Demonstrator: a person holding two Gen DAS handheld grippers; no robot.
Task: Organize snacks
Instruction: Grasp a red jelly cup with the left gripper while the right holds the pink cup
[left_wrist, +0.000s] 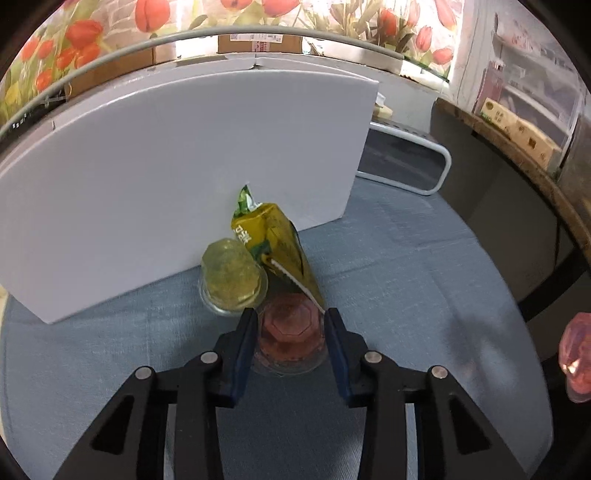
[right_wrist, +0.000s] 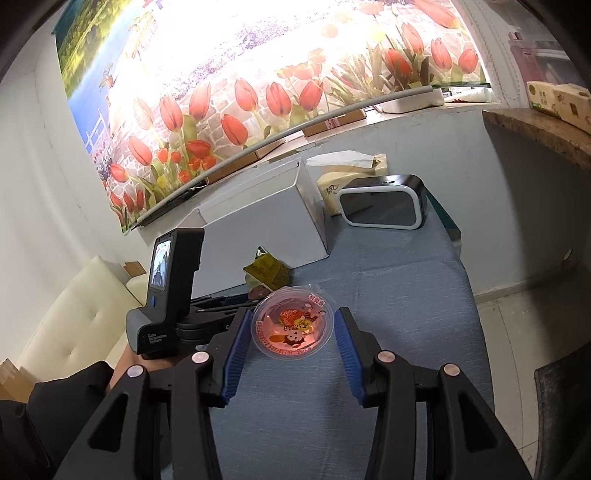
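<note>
The red jelly cup (left_wrist: 291, 332), lower centre, is pinched by the left gripper (left_wrist: 291, 321) for grouping; a second red jelly cup (right_wrist: 291, 325) is pinched, lid showing, by the right gripper (right_wrist: 291, 328).

Red jelly cups: two are counted, one (left_wrist: 291, 332) standing upside down on the cloth, one (right_wrist: 292, 325) shown lid-first.
Green jelly cup (left_wrist: 232, 277): one is counted.
Yellow snack packet (left_wrist: 275, 245): one is counted.
White box (left_wrist: 177, 177): one is counted.
Grippers: two are counted, left (left_wrist: 291, 325) and right (right_wrist: 293, 330).
</note>
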